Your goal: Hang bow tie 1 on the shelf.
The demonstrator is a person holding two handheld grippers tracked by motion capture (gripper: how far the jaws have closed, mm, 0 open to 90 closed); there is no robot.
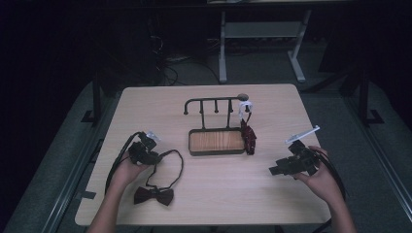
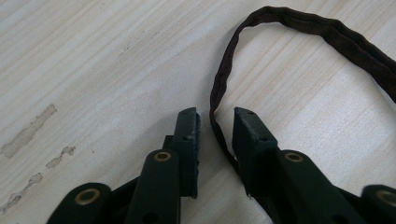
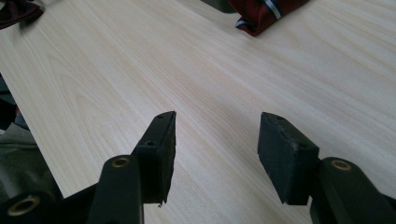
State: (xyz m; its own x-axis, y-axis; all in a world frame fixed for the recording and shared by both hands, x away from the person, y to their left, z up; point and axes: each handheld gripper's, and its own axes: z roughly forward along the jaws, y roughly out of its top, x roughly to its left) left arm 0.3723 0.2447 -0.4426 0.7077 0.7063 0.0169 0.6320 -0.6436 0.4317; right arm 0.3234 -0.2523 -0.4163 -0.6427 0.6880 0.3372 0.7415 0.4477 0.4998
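Strap first: the thin dark brown fabric strap (image 2: 219, 88) of the dark red bow tie (image 1: 153, 195) lies between the jaws of the left gripper (image 2: 215, 116), touching the inner face of one pad, with a gap to the other pad. So I'd call it not clamped yet, jaws partly closed around it with nothing pinched. The bow itself sits on the pale wooden table (image 1: 145, 102) near the front edge, just beside the left hand (image 1: 127, 170), and the strap loops up from it toward the gripper.

To do this bit well I'd keep the strap centred on the pads and close square, since it's narrow and could slip out sideways along the pad face. Lift slowly so the bow trails instead of swinging.

Middle of the table has the black metal hook rack with a wooden tray base (image 1: 216, 141), a striped dark red tie (image 1: 248, 137) hanging at its right end. Plenty of bare wood between the bow and the rack.

Right gripper (image 1: 274, 170) hovers wide open and empty, near the right edge, well apart from everything.
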